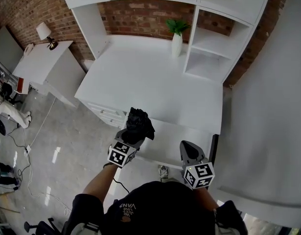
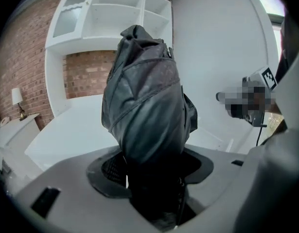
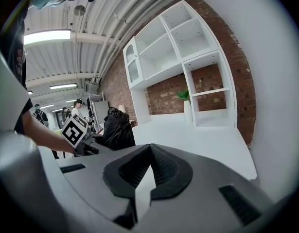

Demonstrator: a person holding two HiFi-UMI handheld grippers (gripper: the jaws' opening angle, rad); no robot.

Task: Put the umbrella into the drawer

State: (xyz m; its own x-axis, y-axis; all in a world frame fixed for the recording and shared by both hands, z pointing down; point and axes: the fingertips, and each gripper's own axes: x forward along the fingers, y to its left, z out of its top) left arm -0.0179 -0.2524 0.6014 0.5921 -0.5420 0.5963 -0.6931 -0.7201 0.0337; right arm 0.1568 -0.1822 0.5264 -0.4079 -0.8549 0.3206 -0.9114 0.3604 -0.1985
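Item: umbrella, black, folded into a short bundle, cloth loosely creased

Place: upright in our left gripper, whose jaws stand wide and clamp its lower end. It is held in the air over the front edge of the white desk, near the drawer fronts. Whether a drawer stands open we cannot tell

Our right gripper: jaws together, nothing between them, by the desk edge and apart from the umbrella

Handling, as we judge: light, with soft cloth over a stiff core, so it gives under the pads and may slip or unfurl

Best hold: low on the bundle, across the firm core, not on the loose folds
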